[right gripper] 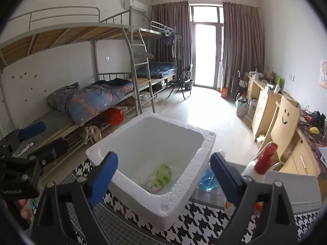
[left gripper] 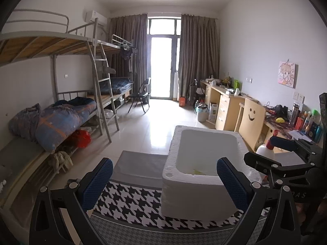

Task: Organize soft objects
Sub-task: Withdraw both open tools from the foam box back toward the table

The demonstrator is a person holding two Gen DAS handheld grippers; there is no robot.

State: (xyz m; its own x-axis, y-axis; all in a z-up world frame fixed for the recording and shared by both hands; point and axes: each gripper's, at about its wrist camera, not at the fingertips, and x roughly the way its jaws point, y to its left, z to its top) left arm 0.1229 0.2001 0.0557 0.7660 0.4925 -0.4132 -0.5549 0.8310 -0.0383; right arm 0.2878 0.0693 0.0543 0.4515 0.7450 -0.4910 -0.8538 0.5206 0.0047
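A white foam box (left gripper: 204, 175) (right gripper: 151, 163) stands on a table with a black-and-white houndstooth cloth (left gripper: 130, 204) (right gripper: 204, 224). Inside it lies a soft green-and-white packet (right gripper: 159, 176); only a sliver of it (left gripper: 199, 171) shows in the left wrist view. My left gripper (left gripper: 164, 181) is open and empty, in front of the box. My right gripper (right gripper: 163, 175) is open and empty, just before the box's near rim. The right gripper also shows at the right of the left wrist view (left gripper: 271, 153), and the left gripper at the left of the right wrist view (right gripper: 40, 140).
A white spray bottle with a red nozzle (right gripper: 257, 167) (left gripper: 265, 147) and a blue plastic item (right gripper: 206, 180) sit right of the box. Bunk beds with bedding (left gripper: 61, 120) line the left wall. Desks and a wooden chair (left gripper: 251, 120) line the right wall.
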